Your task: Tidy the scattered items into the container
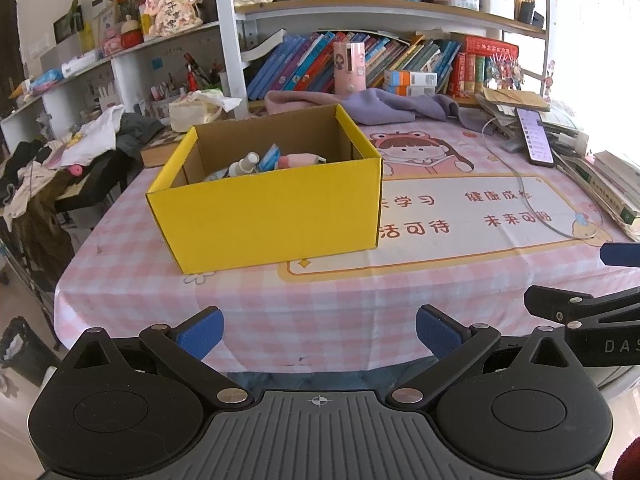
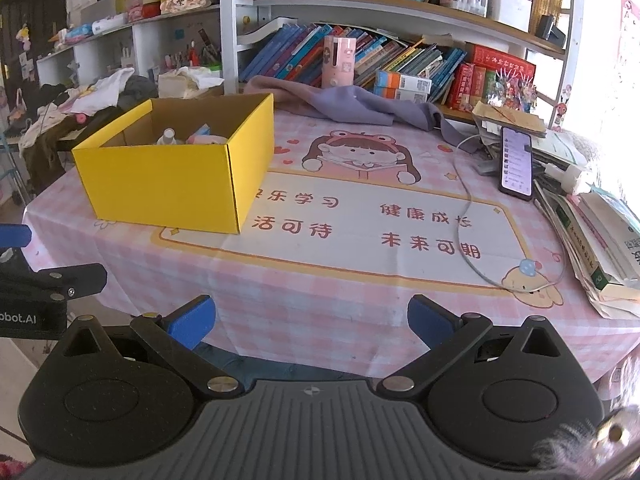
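While both claws hang at the near table edge, the contents run thus: yellow box (image 1: pixel 264 200) at left on the pink checked cloth (image 1: pixel 360 292), holding a white bottle (image 1: pixel 245 164), a blue packet (image 1: pixel 269 158) and a pink tube (image 1: pixel 298 160); left claw (image 1: pixel 319 333), fingers apart, empty; right claw (image 2: pixel 311 322), fingers apart, empty; phone (image 2: pixel 517 163) and stacked books (image 2: pixel 600 248) at right
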Tool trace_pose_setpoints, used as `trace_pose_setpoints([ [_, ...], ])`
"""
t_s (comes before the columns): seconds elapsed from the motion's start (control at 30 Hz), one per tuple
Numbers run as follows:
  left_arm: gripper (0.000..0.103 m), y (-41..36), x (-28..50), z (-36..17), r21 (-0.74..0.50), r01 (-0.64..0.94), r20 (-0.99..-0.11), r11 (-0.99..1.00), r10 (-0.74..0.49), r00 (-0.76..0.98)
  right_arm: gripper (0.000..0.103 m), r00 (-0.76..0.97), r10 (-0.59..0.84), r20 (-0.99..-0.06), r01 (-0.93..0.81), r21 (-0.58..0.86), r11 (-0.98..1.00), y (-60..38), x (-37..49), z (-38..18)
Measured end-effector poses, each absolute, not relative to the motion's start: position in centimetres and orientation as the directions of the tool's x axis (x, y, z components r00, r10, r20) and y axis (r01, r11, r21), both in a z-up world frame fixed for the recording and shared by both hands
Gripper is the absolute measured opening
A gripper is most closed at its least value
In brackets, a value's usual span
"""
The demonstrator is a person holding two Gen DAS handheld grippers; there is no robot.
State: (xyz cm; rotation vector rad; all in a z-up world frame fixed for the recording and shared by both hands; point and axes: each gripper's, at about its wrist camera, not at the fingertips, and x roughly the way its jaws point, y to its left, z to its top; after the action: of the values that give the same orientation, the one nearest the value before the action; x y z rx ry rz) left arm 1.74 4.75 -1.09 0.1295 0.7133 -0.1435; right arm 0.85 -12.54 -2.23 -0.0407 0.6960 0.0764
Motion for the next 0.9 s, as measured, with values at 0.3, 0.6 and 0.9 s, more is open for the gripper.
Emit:
trace_pose_setpoints([
  [0.3, 0.103, 4.9, 2.3, -1.3, 0.060, 0.178, -0.668, 0.982, -0.093, 0.738, 0.103, 0.760, 0.062, -0.647, -0.090, -0.011, 0.996, -12.5, 1.2, -2.3],
  [0.6, 0.103, 4.9, 2.5, -1.4, 0.059, 0.183, -0.673, 0.981, -0.096, 0.734, 0.103, 0.754, 0.062, -0.653, -0.090, -0.010, 0.996, -12.4, 1.6, -2.5],
  [0.9, 0.103, 4.8, 2.9, -1.7, 0.050, 0.188, -0.684, 0.981, -0.103, 0.723, 0.103, 0.754, 0.062, -0.654, -0.096, -0.016, 0.995, -12.2, 1.8, -2.7],
])
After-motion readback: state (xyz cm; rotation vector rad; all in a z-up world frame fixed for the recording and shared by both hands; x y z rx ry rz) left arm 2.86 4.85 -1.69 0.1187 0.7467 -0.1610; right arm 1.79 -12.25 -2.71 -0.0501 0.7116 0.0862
